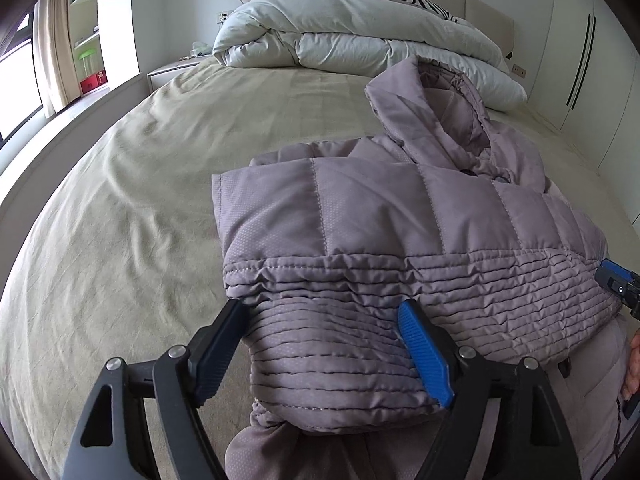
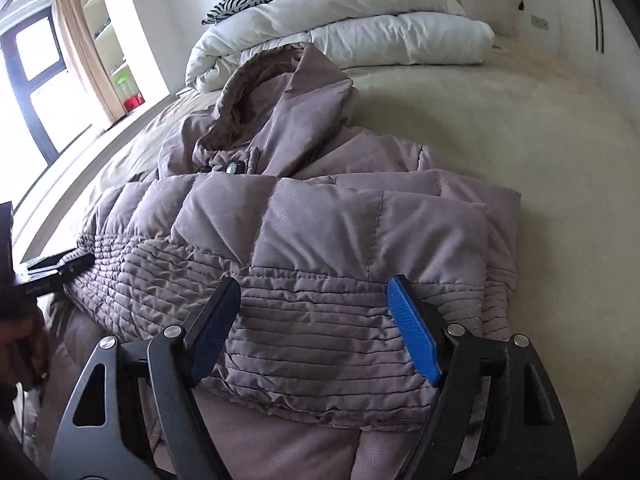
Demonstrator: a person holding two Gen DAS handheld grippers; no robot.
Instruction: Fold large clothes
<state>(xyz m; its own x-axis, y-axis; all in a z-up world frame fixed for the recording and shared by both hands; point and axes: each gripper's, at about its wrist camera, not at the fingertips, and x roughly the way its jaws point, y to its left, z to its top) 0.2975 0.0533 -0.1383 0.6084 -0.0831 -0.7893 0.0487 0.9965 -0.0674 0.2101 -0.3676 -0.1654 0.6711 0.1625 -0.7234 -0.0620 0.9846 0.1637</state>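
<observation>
Currently mid-fold, I'd judge: the mauve puffer jacket (image 1: pixel 400 216) lies on the bed (image 1: pixel 120 200) near its foot edge, the quilted hem band (image 2: pixel 312 320) doubled back over the body so the hem faces the cameras, the hood (image 1: pixel 436 108) pointing toward the rolled white duvet (image 1: pixel 352 36) at the headboard. Left gripper (image 1: pixel 324 312) straddles the near left part of the hem band, jaws spread wide, fabric bulging between them but the pads not pinching it. Right gripper (image 2: pixel 314 292) is the same on the right part of the band: released, cloth between the fingers, no clamp visible. Each gripper's tip shows at the edge of the other's view, so they sit at opposite ends of the hem. Next move, as I read it: close both on the folded edge, or reposition to the layer beneath, then carry it toward the hood for another fold. Padding is thick and springy; shallow bites will likely slip, and uneven lifts will skew the stack.
</observation>
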